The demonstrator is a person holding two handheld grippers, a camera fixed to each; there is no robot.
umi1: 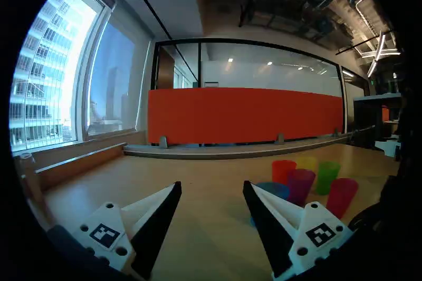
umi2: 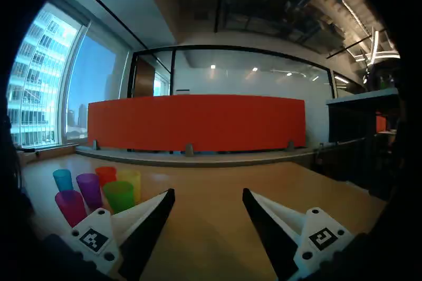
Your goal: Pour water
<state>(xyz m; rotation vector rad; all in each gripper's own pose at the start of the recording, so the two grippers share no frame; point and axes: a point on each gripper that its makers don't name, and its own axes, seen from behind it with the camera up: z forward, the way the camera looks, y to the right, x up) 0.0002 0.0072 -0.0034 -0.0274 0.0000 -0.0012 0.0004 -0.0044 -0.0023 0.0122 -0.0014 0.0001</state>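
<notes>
Several translucent plastic cups stand clustered on a wooden table [umi1: 211,228]. In the left gripper view they lie ahead to the right: an orange cup [umi1: 283,170], a yellow cup [umi1: 307,163], a green cup [umi1: 327,176], a purple cup [umi1: 300,185], a pink cup [umi1: 341,196] and a blue cup [umi1: 274,190] partly behind my right finger. My left gripper [umi1: 212,189] is open over bare tabletop. In the right gripper view the same cups sit at the left: blue cup [umi2: 63,180], purple cup [umi2: 89,189], pink cup [umi2: 71,207], green cup [umi2: 119,195]. My right gripper [umi2: 208,192] is open and holds nothing.
An orange divider panel [umi1: 242,115] stands along the table's far edge. Large windows [umi1: 53,80] run along the left side with a wooden ledge [umi1: 79,157] below. Dark shelving [umi2: 364,133] stands at the right. Bare tabletop [umi2: 211,217] stretches ahead of both grippers.
</notes>
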